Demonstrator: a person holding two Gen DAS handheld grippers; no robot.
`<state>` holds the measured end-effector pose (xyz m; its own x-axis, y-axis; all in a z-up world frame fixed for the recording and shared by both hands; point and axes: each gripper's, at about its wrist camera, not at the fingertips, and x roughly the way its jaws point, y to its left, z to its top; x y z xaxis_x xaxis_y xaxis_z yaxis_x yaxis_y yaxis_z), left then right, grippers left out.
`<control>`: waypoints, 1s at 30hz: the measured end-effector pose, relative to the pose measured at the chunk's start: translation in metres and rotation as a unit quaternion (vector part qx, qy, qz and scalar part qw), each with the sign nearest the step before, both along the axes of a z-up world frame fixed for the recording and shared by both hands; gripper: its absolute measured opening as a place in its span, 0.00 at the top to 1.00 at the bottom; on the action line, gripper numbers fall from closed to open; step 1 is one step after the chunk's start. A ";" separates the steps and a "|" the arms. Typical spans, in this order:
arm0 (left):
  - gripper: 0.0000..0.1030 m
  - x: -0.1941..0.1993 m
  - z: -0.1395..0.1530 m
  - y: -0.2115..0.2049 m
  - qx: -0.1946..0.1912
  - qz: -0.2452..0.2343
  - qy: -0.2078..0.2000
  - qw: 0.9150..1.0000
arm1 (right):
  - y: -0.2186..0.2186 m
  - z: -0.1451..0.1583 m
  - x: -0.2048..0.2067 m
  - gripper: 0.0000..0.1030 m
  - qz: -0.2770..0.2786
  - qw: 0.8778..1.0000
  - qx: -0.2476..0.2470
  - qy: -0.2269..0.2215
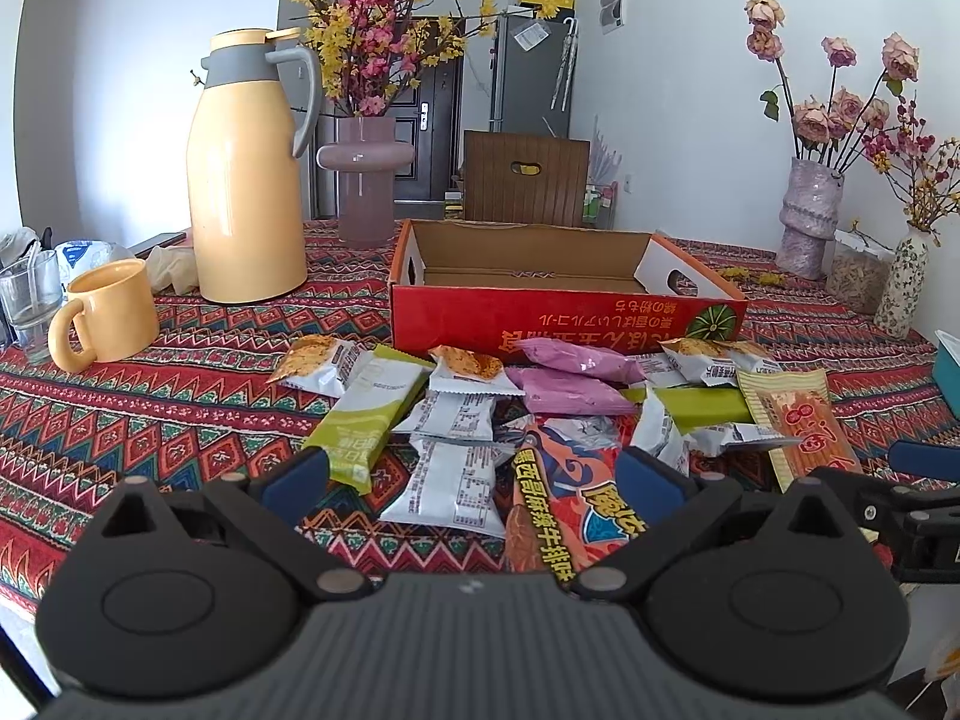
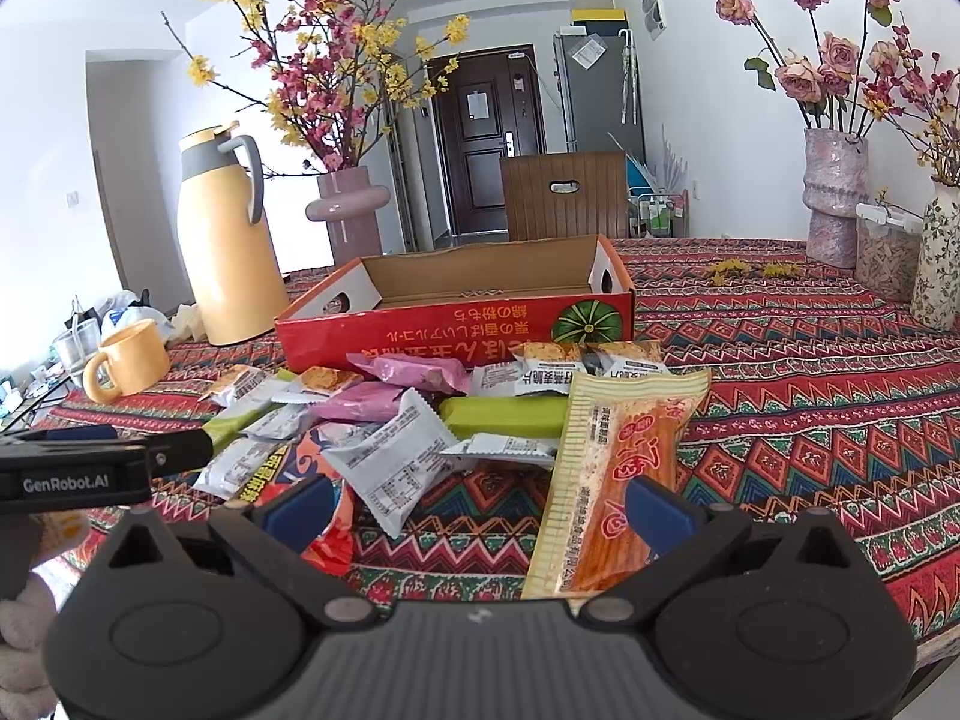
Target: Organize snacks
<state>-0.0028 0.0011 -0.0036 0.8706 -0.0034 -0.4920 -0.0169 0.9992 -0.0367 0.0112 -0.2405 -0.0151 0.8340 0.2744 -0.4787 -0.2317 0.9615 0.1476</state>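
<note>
Nothing seems packed yet: both claws, left (image 1: 471, 471) and right (image 2: 480, 504), hang released over the snacks (image 1: 480, 414); next, grasp one for the box (image 1: 564, 315) mid-table.

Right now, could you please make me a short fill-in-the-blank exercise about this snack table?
1. The red cardboard box behind the snack pile holds ____ snacks.
2. The mug beside the tall thermos is ____ in colour.
3. The two snack packets lying nearest the box front are ____.
4. The fingers of the right gripper stand ____.

Missing words: no; yellow; pink; open
</note>
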 end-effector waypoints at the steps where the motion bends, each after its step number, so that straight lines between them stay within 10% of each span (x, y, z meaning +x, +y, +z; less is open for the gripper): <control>1: 0.00 0.000 0.000 0.000 0.000 0.000 0.000 1.000 | 0.000 0.000 0.000 0.00 0.000 1.000 0.000 0.000; 30: 0.00 -0.002 0.003 0.000 -0.007 -0.003 0.001 1.000 | -0.002 0.000 0.000 0.00 -0.001 1.000 -0.003 -0.001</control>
